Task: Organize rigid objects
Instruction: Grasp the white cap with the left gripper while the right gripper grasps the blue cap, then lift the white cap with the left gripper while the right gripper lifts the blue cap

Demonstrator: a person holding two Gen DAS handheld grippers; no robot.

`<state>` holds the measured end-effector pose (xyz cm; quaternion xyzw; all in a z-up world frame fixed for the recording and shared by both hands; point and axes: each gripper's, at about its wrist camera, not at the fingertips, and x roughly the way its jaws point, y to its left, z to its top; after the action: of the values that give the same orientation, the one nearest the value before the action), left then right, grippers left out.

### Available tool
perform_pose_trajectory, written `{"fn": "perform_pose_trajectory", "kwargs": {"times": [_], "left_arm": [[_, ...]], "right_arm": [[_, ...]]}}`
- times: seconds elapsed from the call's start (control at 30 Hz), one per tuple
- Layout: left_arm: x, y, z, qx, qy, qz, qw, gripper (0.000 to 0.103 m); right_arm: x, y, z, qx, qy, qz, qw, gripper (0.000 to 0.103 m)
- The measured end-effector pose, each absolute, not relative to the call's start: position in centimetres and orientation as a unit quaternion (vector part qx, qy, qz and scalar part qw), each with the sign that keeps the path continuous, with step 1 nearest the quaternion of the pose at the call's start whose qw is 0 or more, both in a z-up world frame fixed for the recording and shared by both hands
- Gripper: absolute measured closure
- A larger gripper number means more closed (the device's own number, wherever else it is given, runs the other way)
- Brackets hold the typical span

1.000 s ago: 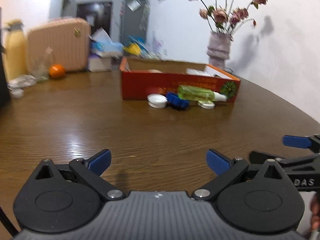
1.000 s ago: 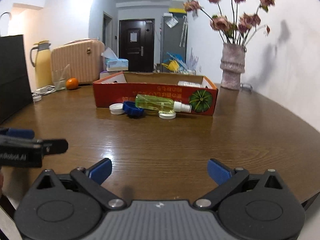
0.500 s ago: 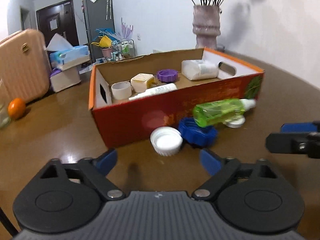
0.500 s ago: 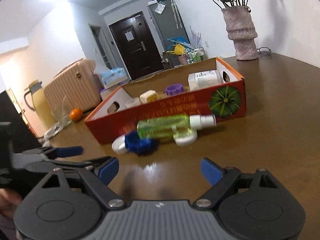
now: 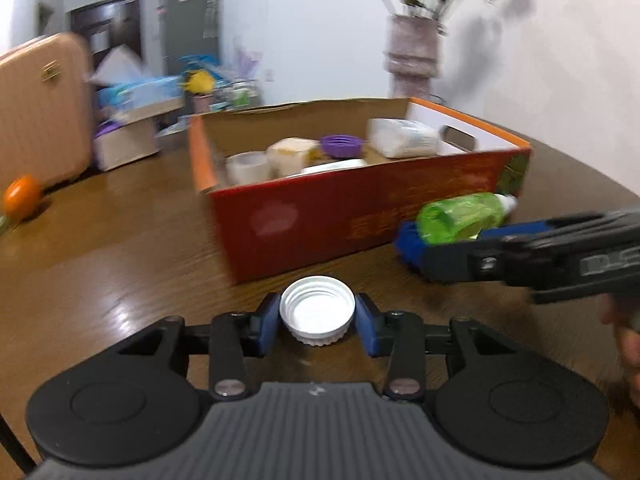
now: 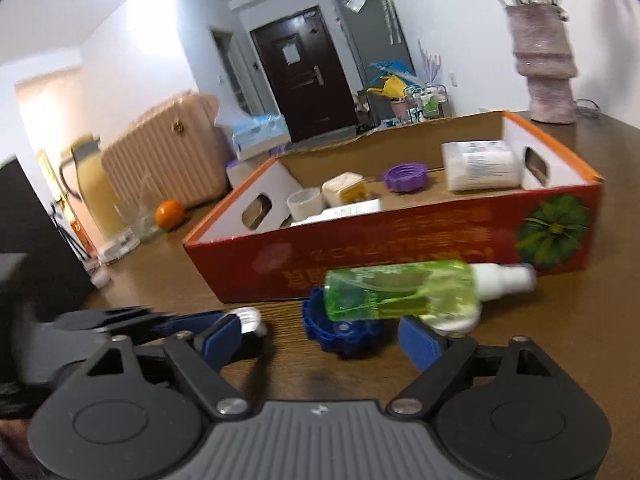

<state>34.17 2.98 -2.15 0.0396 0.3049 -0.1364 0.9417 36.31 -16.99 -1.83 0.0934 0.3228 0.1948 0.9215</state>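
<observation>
My left gripper (image 5: 317, 322) is shut on a white screw cap (image 5: 317, 312) that rests on the wooden table, just in front of the red cardboard box (image 5: 360, 212). My right gripper (image 6: 320, 338) is open, its fingers on either side of a blue lid (image 6: 340, 330) and under a green spray bottle (image 6: 404, 290) that lies on that lid and on a white lid (image 6: 456, 322). The box (image 6: 400, 248) holds a purple lid (image 6: 405, 176), a white jar (image 6: 482, 164), a cream tub (image 6: 344, 190) and a white cup (image 6: 305, 204). The left gripper and its cap also show in the right wrist view (image 6: 248, 318).
A pink vase of flowers (image 6: 546, 68) stands behind the box on the right. An orange (image 5: 22, 196), a pink suitcase (image 6: 168, 152) and a yellow thermos (image 6: 94, 192) stand at the table's far left. The right gripper's arm (image 5: 560, 248) crosses the left wrist view.
Both grippers moved forward to the objects in front of the box. The left gripper shut on the white cap. The right gripper, still open, came up to the blue lid and bottle.
</observation>
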Motion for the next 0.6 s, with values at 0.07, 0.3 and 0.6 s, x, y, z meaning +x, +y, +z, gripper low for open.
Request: {"fn": "perform_pose_trajectory", "kwargs": {"times": [0.07,0.3,0.6], "left_arm": [[33.9,4.6,-2.1,0.011,0.308,-0.119,0.944,0.062],[33.5,5.1,-1.8,0.025,0.298,-0.104,0.948,0.062],[31.3,3.2,-1.4,0.064,0.265,-0.13,0.953,0.062]], "right_arm": [[37.1,-15.7,-2.6,0.081,0.333,0.179,0.922,0.03],[37.3,-14.2,-3.0,0.089,0.315,0.14,0.935,0.038],[33.9,-16.3,-2.8,0.15,0.307,0.13,0.931,0.051]]}}
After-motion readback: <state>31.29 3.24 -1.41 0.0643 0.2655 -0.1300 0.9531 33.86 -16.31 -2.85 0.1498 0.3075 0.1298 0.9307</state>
